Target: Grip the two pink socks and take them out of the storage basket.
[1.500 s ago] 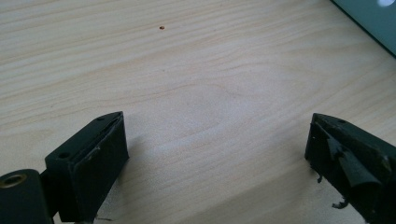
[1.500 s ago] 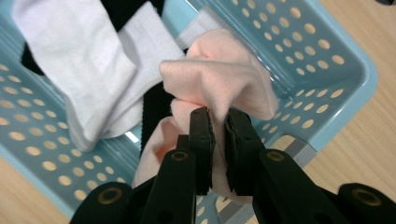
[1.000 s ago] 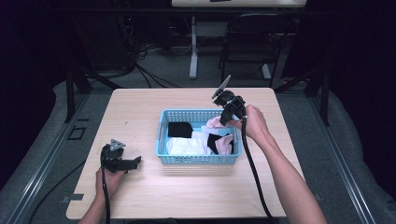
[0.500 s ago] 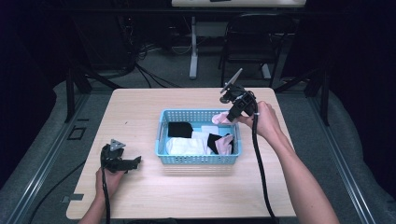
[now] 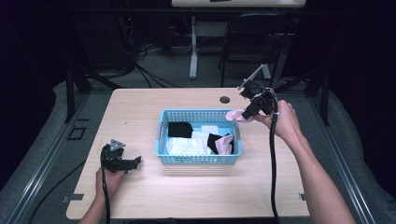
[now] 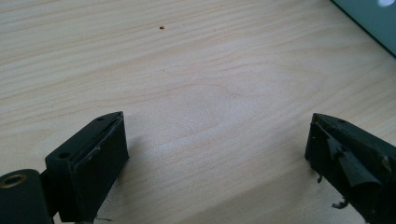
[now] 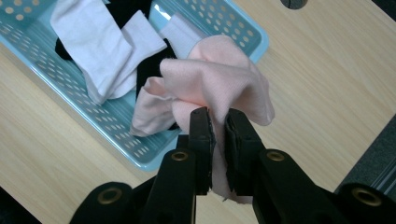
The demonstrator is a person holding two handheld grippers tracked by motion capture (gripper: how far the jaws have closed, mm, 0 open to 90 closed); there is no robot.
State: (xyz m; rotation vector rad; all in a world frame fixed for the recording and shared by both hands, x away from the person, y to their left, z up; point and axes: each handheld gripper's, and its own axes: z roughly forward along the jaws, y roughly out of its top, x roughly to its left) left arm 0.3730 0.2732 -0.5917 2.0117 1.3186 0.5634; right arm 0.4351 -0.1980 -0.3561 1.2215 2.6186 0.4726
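Near edge of the table [image 5: 140, 196]: left gripper [image 5: 131, 162] is resting low on the bare wood, jaws standing wide apart with nothing between them, pointing toward the basket [image 5: 200, 158] but well apart from it. In the left gripper view only wood grain is lying ahead of the jaws.

Middle: the blue basket is holding a jumble of socks — white ones [image 5: 184, 145], black ones [image 5: 180, 129], and one pink sock [image 5: 226, 143] draped at its right end.

Farther back, right: right gripper [image 5: 244, 114] is pinching a second pink sock [image 7: 219, 81], jaws clamped tight on the fabric, sock hanging bunched above the basket's far right corner, clear of the rim.

Step in hand, by my reading: lifting socks out of the basket, one at a time. Next move is likely calling for carrying this sock to open tabletop beside the basket and releasing it there; the idle left gripper may be needed to spread or pair it with its mate.
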